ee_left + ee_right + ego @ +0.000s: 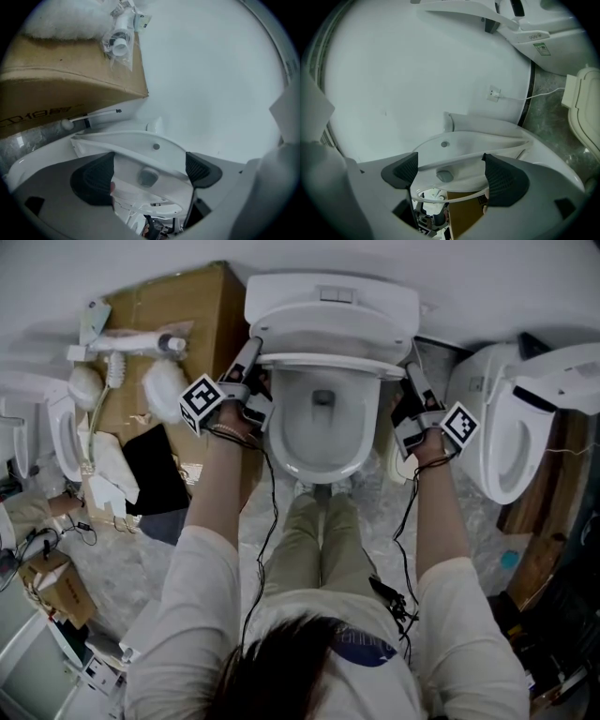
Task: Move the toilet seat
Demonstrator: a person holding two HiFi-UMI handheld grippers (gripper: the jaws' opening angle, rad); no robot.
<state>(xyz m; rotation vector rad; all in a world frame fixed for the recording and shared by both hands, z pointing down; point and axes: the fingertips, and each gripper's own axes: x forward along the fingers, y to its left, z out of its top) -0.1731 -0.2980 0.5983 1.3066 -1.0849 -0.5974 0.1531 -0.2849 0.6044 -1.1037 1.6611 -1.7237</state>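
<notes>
Two sides need the same care here: in my judgement the seat should be let go evenly, each hand backing straight off so no pad catches the rim and tips it forward. On the toilet [323, 457], the toilet seat [330, 329] stands raised against the tank, at 12 o'clock from the bowl. The left hand-held gripper [253, 345] sits at its 9 o'clock edge, the right hand-held gripper [411, 373] at 3 o'clock. Both are released, their jaws wide with the rim between them, unpinched.
</notes>
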